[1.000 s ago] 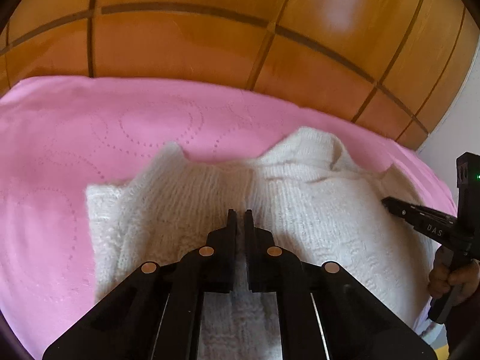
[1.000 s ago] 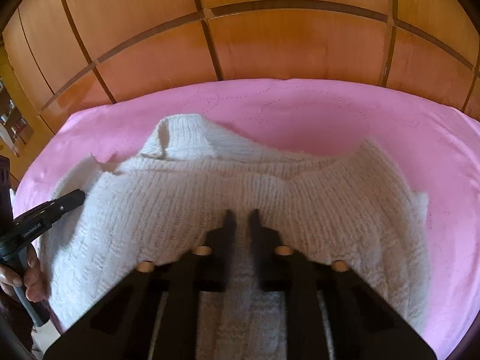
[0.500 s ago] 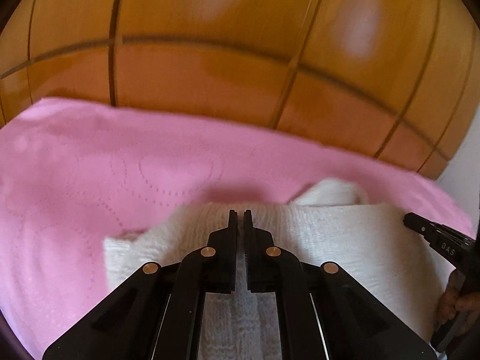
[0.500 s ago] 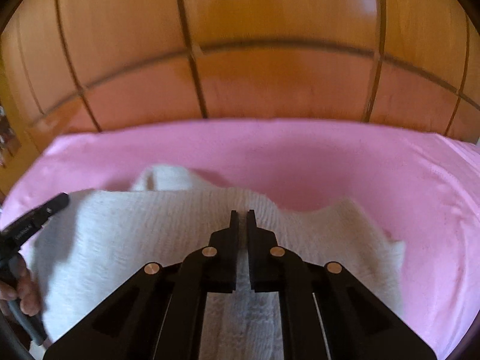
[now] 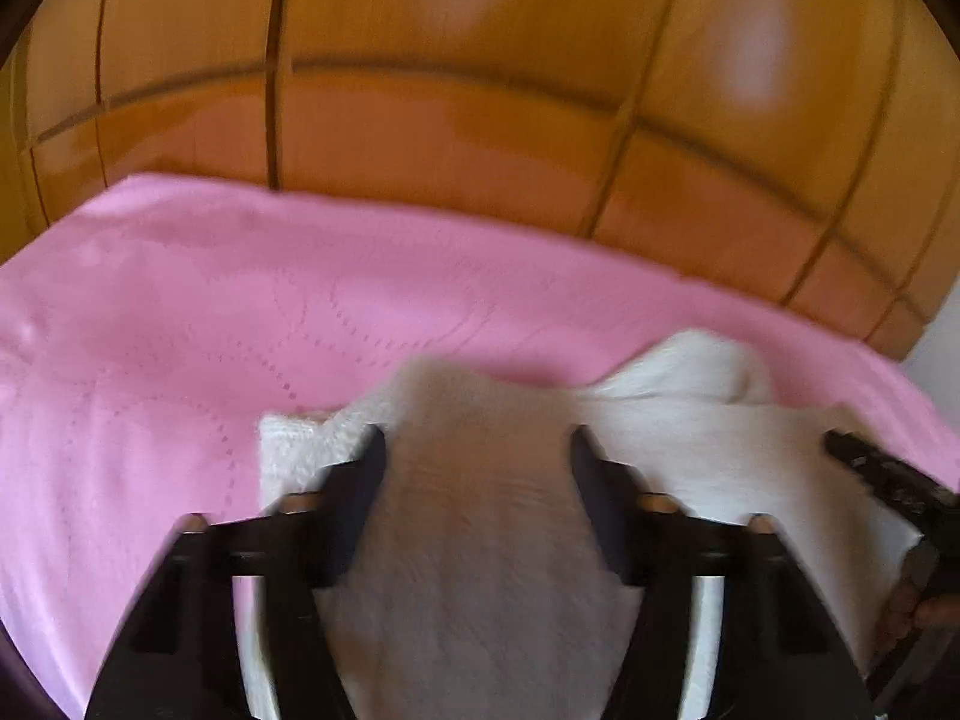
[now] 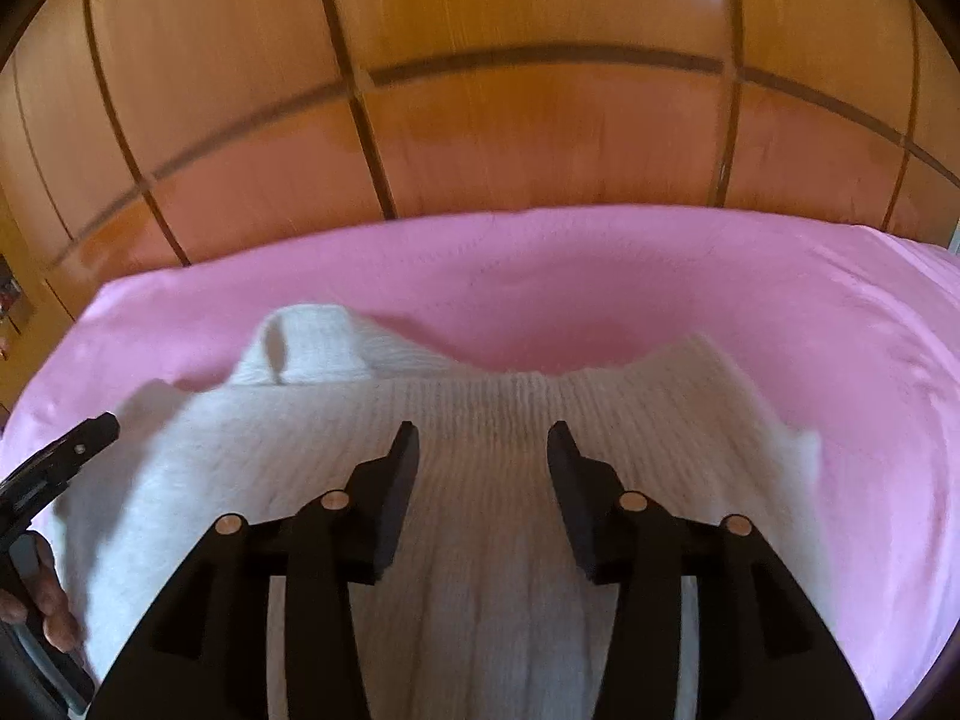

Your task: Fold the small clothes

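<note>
Both grippers have just opened – left gripper and right gripper spread, knit between but unpinched. White sweater lies folded on the pink sheet, collar at 11 o'clock – probably another fold left.

We are looking at a bed covered by a pink bedspread with faint dotted stitching. A folded white knitted sweater is lying directly on it, its collar resting flat on the pink cloth at the far side.
</note>
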Demonstrator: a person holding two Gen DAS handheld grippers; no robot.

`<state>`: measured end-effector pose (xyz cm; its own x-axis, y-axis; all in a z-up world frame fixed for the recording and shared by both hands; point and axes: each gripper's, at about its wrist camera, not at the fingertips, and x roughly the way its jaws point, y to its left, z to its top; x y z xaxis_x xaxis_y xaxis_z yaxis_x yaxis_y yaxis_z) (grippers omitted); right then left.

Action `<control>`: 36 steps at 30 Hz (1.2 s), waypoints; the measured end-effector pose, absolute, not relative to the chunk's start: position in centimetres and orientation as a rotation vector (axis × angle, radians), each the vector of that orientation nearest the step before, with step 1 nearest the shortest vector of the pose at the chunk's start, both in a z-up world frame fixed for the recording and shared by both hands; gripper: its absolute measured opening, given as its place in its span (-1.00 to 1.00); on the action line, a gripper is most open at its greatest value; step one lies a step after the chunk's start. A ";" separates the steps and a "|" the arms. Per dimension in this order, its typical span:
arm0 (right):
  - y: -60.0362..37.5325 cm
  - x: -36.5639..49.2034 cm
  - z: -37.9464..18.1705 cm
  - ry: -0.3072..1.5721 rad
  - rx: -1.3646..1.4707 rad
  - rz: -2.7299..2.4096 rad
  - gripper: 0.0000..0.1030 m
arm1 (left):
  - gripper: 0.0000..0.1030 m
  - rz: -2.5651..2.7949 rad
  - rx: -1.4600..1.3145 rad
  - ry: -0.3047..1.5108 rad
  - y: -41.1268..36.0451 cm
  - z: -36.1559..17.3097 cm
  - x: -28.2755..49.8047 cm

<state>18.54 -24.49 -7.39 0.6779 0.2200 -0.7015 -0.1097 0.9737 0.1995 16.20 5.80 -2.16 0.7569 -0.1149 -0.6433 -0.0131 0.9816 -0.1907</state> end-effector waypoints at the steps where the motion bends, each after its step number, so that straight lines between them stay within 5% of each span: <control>1: -24.7 17.6 -7.1 0.799 0.152 0.197 -0.09 | 0.23 -0.071 -0.177 0.696 5.3 -1.6 15.2; 5: -25.7 13.7 -6.7 0.781 0.142 0.243 -0.02 | 0.23 -0.149 -0.165 0.670 3.8 -0.9 11.7; 7: -26.8 12.4 -7.2 0.788 0.147 0.243 0.21 | 0.23 -0.161 -0.123 0.692 2.7 -1.8 10.5; 11: -29.7 12.2 -10.0 0.813 0.173 0.151 0.21 | 0.25 -0.123 -0.088 0.787 1.9 -5.4 11.0; 19: -29.0 10.5 -8.5 0.768 0.174 0.118 0.38 | 0.26 -0.089 -0.126 0.748 1.5 -2.9 8.2; 36: -18.7 5.4 -8.0 0.766 0.077 0.367 0.36 | 0.33 0.005 -0.138 0.772 3.6 -3.1 4.7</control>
